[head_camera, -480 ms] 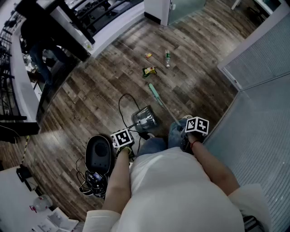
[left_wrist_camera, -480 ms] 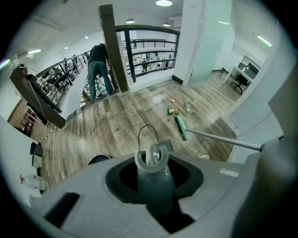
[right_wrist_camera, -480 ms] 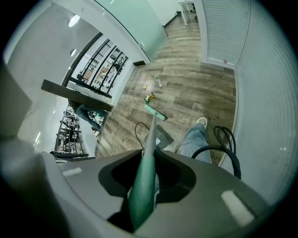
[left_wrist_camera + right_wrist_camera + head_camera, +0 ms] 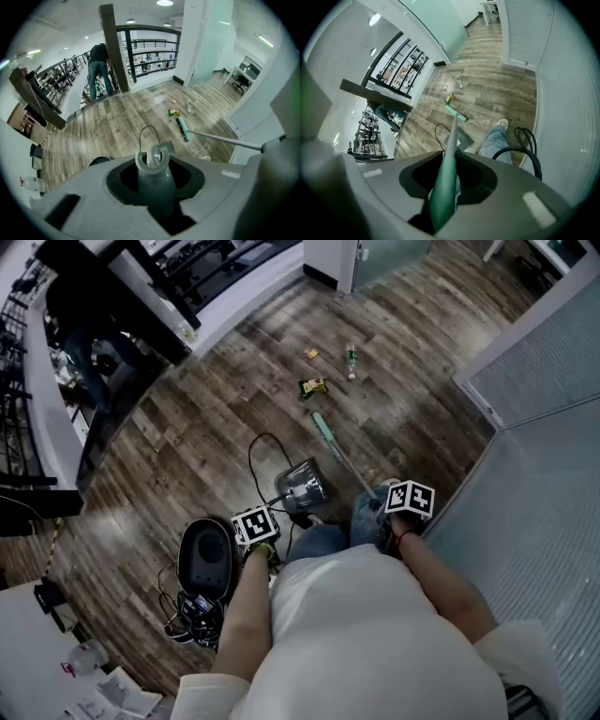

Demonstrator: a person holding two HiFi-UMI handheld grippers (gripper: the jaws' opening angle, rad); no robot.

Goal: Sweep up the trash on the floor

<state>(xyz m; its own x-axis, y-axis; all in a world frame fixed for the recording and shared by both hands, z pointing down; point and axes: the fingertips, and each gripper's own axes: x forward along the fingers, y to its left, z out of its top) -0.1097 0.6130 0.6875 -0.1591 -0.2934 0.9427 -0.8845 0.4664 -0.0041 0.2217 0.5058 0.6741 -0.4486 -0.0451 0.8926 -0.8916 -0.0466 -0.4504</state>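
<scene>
The right gripper [image 4: 444, 190] has its jaws clamped on the stiff, light broom [image 4: 451, 140]. The left gripper [image 4: 152, 187] pinches the dustpan handle [image 4: 152, 174]. Just past the broom head [image 4: 322, 431], on the floor, lie a wrapper [image 4: 312, 386] and a bottle [image 4: 352, 361], both light; the bottle will probably roll.

Evenly lit by ceiling lamps [image 4: 164, 3]; pale sheen on the floor [image 4: 150, 96]; strong fisheye bending, black corners in gripper views; nearest foreground soft.
</scene>
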